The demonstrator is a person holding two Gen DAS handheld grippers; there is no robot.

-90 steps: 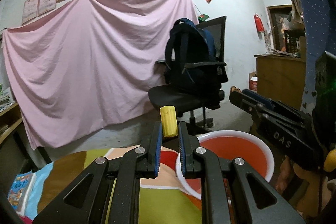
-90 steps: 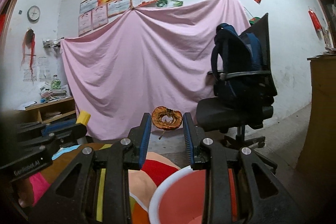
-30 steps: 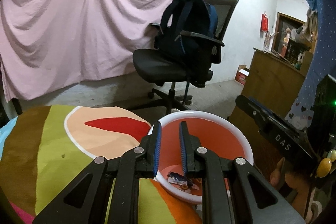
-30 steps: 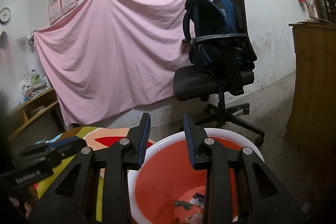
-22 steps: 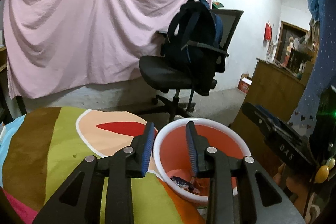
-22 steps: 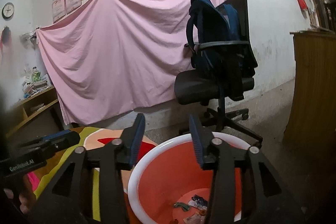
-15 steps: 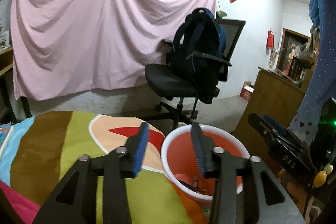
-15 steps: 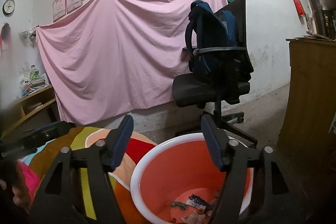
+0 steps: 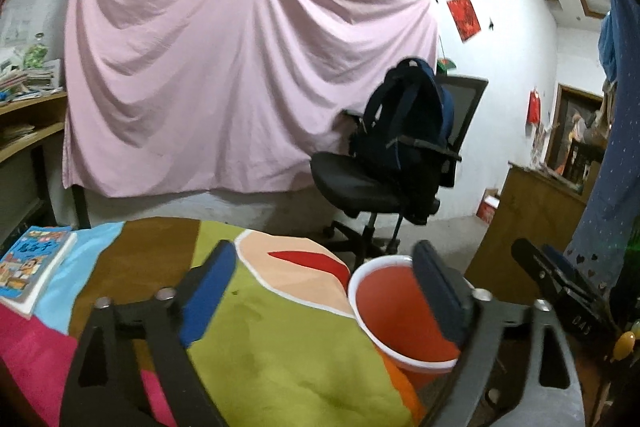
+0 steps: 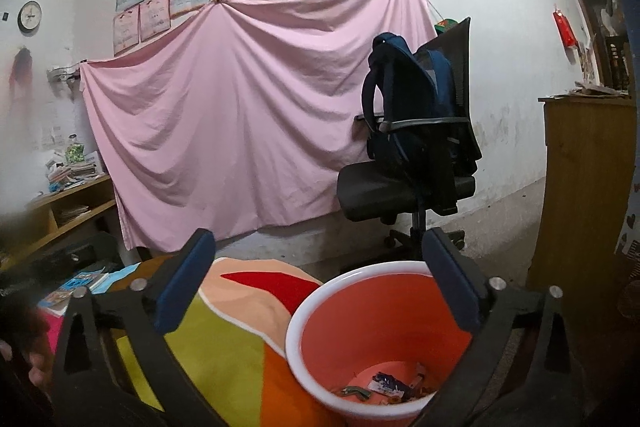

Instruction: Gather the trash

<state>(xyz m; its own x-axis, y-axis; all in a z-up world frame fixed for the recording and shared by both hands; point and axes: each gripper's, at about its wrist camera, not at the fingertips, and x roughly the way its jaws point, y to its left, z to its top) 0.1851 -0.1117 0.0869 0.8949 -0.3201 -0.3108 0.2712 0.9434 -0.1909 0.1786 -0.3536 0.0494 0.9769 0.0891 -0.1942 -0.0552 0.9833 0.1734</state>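
Left gripper (image 9: pixel 324 287): jaws opening, wide, nothing between them, over the multicoloured cloth (image 9: pixel 280 347). Right gripper (image 10: pixel 320 279): jaws opening, empty, above the red bin (image 10: pixel 320 291) beside the cloth. Trash scraps (image 10: pixel 384 385) lie on the bin's bottom.

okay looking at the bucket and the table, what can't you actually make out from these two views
- Bucket contents: right wrist view shows scraps at the bottom, too small to identify; the right gripper finger covers part.
- Bucket bottom in left wrist view: hidden by its near wall and the left gripper finger.
- Book title: blurred.
- Near side of the tablecloth: cut off by the bottom edge and gripper bodies.
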